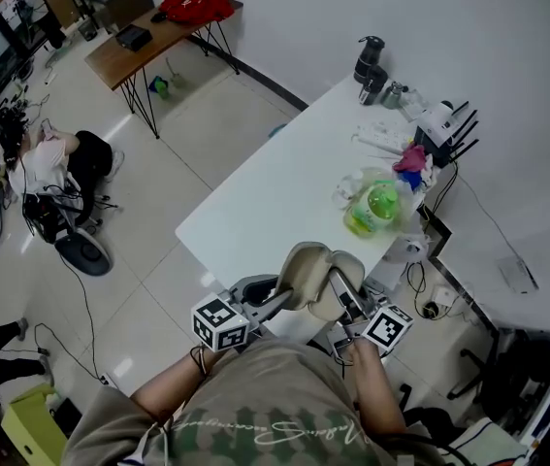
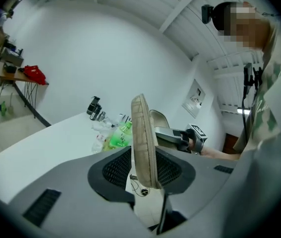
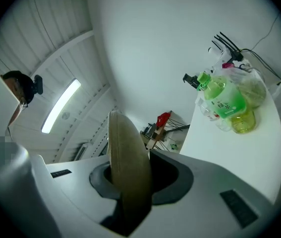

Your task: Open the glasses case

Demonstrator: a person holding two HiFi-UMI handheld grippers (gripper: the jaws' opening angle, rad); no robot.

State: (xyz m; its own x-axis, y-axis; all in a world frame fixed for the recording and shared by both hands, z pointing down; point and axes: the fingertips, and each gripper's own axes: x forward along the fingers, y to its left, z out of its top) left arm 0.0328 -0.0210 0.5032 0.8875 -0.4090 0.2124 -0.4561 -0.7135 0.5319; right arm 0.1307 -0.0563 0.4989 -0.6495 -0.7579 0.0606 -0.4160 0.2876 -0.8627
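White table (image 1: 284,173) beyond your jaws, left gripper (image 1: 273,294) and right gripper (image 1: 345,294) each pinching half the glasses case (image 1: 318,272) (left set wider), so spread evenly.

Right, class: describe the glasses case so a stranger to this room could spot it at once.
Find the long white table and go to its near end, by the person. There the glasses case is held in the air between the left gripper and right gripper. Unlike the green bottle on the table, it is beige fabric, zip-edged and spread open.
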